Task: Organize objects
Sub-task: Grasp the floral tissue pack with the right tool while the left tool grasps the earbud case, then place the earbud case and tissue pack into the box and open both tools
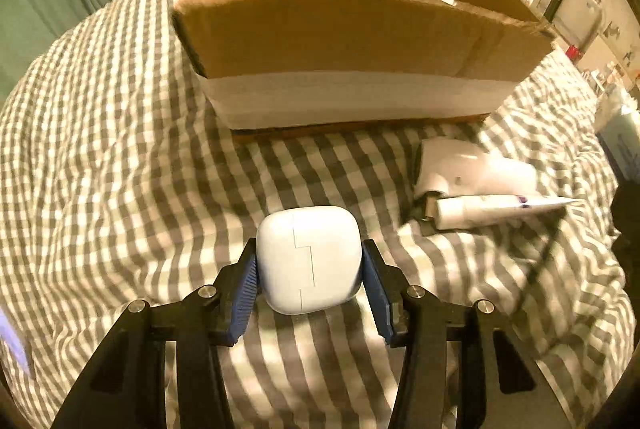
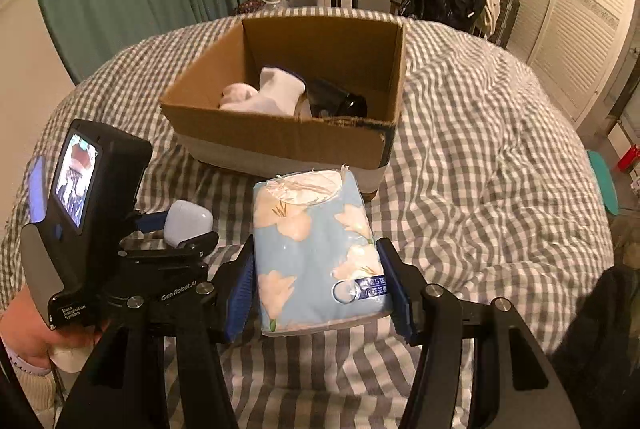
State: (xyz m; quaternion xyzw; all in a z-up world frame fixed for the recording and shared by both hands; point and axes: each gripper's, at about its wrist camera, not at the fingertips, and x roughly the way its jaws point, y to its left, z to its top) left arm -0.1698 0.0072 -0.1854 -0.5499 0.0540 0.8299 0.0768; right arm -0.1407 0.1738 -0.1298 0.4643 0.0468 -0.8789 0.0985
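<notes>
Checkered bed point(image 1: 120, 165) carries the cardboard box point(image 1: 344, 41) straight ahead of both your tools. Left tool point(image 1: 309, 263) clamped on white case point(image 1: 308, 259); right tool point(image 2: 316, 271) clamped on tissue pack point(image 2: 316, 253). Left view shows a tube point(image 1: 492, 209) on the bedding; right view shows socks point(image 2: 264, 93) inside the box.

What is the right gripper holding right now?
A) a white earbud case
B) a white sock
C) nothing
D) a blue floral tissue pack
D: the right gripper is shut on the blue floral tissue pack, short of the brown cardboard box.
</notes>
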